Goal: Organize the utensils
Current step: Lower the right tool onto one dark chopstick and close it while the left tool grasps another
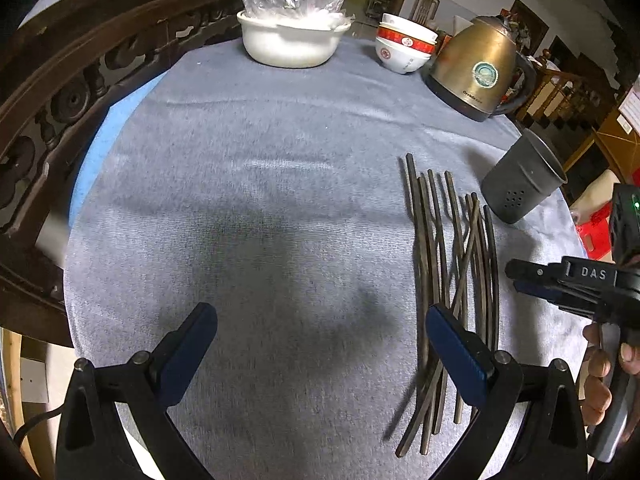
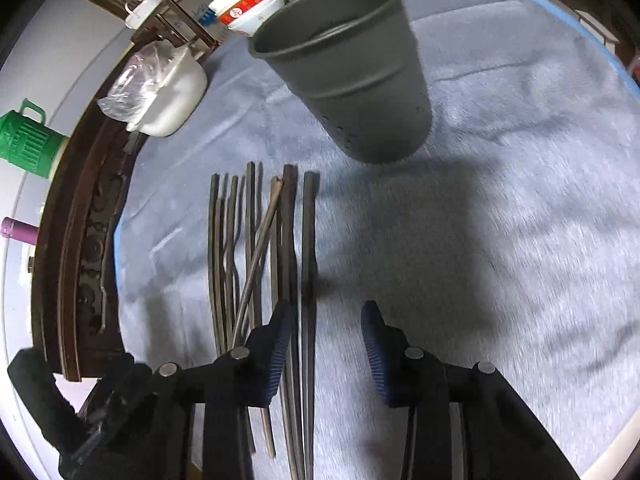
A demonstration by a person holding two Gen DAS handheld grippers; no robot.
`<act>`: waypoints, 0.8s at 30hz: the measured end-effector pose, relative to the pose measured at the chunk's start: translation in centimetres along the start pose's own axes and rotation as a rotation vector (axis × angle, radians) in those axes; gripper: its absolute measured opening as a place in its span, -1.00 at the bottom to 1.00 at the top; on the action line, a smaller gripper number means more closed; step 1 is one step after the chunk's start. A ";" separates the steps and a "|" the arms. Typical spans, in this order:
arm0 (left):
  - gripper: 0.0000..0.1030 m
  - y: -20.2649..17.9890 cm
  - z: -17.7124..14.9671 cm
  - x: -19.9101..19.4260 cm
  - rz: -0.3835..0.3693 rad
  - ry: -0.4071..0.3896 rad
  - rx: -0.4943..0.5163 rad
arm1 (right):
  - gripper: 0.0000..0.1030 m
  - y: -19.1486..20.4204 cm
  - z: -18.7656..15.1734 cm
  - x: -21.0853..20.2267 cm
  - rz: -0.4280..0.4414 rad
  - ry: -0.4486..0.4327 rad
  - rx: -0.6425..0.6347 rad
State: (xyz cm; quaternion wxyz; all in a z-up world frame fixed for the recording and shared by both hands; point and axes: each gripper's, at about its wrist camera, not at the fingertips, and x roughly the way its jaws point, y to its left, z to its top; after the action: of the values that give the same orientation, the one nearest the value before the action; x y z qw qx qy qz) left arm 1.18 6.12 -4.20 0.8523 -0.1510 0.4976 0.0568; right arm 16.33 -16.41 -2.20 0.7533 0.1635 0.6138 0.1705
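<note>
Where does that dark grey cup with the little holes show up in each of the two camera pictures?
Left wrist view: the grey cup stands at the right edge, just beyond the chopsticks.
Right wrist view: the grey cup fills the top centre, beyond and right of the chopsticks.
Shared landmark: the red-and-white bowls behind it.

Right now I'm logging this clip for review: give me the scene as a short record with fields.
surface: grey cloth on a round table
utensils: dark chopsticks lying loose, some crossed
holder: grey cup upright, beyond the chopsticks
left gripper: open, holding nothing
right gripper: part open over the rightmost chopsticks, not clamped
others: white pot, bowls, kettle
</note>
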 end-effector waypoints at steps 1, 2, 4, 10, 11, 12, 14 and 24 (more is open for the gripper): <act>1.00 0.1 0.1 0.1 -0.002 0.002 -0.001 | -0.24 0.2 0.0 0.1 -0.004 0.005 -0.002; 1.00 0.1 0.1 0.2 -0.003 0.004 -0.002 | -0.25 0.5 0.2 0.4 -0.014 0.011 -0.009; 1.00 0.2 0.2 0.4 -0.002 0.007 -0.003 | -0.32 0.7 0.4 0.8 -0.029 0.025 -0.015; 1.00 -0.1 0.8 0.8 -0.004 0.021 0.003 | -0.77 2.1 0.7 1.9 -0.103 0.064 -0.086; 1.00 -0.3 1.1 0.9 -0.002 0.026 0.007 | -0.81 2.6 0.8 2.1 -0.135 0.067 -0.124; 1.00 -0.5 1.3 1.0 0.002 0.034 0.013 | -0.81 3.1 0.9 2.3 -0.149 0.075 -0.151; 1.00 -0.9 1.9 1.2 0.004 0.055 0.023 | -0.81 3.8 1.1 2.4 -0.179 0.105 -0.212; 0.72 -3.5 5.4 4.6 0.008 0.244 0.034 | -0.83 2.3 0.6 1.3 -0.202 0.122 -0.282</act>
State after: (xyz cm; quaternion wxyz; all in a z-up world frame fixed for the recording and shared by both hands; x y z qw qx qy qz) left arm 8.77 4.20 -4.99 0.7877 -0.1406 0.5989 0.0329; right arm 17.03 -13.85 -2.16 0.7433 -0.0166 0.6417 0.1880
